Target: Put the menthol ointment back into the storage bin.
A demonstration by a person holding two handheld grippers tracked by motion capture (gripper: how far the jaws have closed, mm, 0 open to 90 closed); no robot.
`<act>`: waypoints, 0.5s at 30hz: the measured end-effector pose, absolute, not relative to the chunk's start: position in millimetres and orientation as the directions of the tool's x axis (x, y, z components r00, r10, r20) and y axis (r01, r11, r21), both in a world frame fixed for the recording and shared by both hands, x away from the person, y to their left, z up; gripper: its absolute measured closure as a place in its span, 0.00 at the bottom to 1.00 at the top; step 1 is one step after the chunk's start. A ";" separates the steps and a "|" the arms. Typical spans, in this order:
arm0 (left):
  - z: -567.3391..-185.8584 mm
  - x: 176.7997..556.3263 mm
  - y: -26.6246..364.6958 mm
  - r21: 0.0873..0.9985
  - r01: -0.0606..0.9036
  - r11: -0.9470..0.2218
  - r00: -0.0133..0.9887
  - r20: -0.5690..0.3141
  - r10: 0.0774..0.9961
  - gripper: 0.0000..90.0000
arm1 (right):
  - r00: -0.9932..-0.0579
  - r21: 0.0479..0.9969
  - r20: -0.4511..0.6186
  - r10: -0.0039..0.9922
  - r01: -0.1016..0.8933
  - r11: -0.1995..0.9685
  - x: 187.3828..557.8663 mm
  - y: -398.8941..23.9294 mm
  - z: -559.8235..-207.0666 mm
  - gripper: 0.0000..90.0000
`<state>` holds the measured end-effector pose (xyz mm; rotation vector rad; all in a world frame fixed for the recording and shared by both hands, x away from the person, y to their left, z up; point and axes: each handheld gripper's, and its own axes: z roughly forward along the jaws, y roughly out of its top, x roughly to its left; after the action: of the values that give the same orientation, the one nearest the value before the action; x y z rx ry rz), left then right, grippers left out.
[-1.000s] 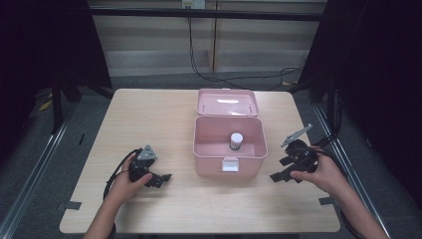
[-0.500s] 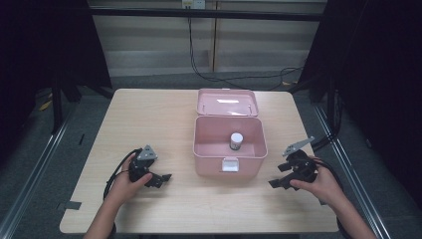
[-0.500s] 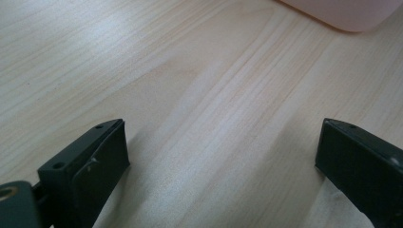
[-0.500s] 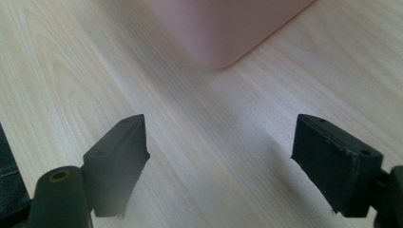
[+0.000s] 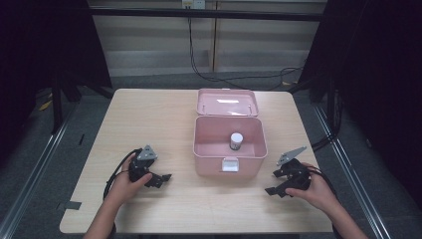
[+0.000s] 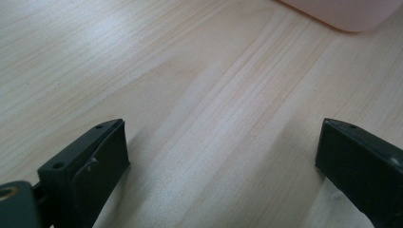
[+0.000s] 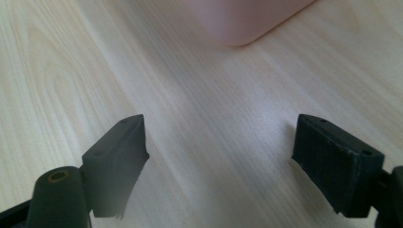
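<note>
Nearest the person, the right gripper [image 5: 279, 182] now rests low on the table [image 5: 149, 114], to the right of the pink box [image 5: 230, 158] and near the front edge. A second ago it was held higher and further back, beside the box's right wall; it has come down and toward the person since. Its jaws are spread wide with nothing between them, only bare wood, as the right gripper view [image 7: 216, 161] shows, with a corner of the box blurred beyond them.

The left gripper [image 5: 160, 179] sits on the table left of the box, in the same spot as before. Its jaws are also released and empty in the left gripper view [image 6: 221, 166], over plain wood, with the box's corner [image 6: 342, 12] at the top edge.

Further back, the box stands in the middle of the table, unmoved, its lid [image 5: 227, 102] thrown open behind it. Inside stands a small bottle [image 5: 236, 141] with a white cap, upright, right of centre, well apart from both grippers.
</note>
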<state>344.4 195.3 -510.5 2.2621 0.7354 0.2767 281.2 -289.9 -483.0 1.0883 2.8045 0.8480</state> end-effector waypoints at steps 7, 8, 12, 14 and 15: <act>-510.5 344.4 195.3 0.703 0.425 -0.570 0.813 -0.019 0.582 0.03 | -0.779 0.535 0.148 0.610 0.582 0.613 280.2 -289.5 -489.3 0.16; -510.5 344.5 195.4 0.703 0.423 -0.572 0.813 -0.017 0.581 0.03 | -0.782 0.546 0.139 0.607 0.572 0.612 279.6 -289.9 -490.4 0.16; -510.4 344.4 195.4 0.703 0.424 -0.571 0.813 -0.017 0.582 0.03 | -0.795 0.580 0.104 0.597 0.536 0.614 277.3 -290.5 -493.9 0.15; -510.4 344.4 195.5 0.703 0.423 -0.572 0.813 -0.015 0.582 0.03 | -0.794 0.597 0.091 0.601 0.526 0.605 275.9 -290.0 -495.9 0.15; -510.4 344.4 195.5 0.703 0.424 -0.571 0.813 -0.016 0.583 0.03 | -0.796 0.602 0.080 0.600 0.518 0.607 275.2 -289.8 -496.5 0.15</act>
<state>344.4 195.5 -510.4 2.2632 0.7358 0.2810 275.2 -289.8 -496.5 0.9437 2.6980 0.9468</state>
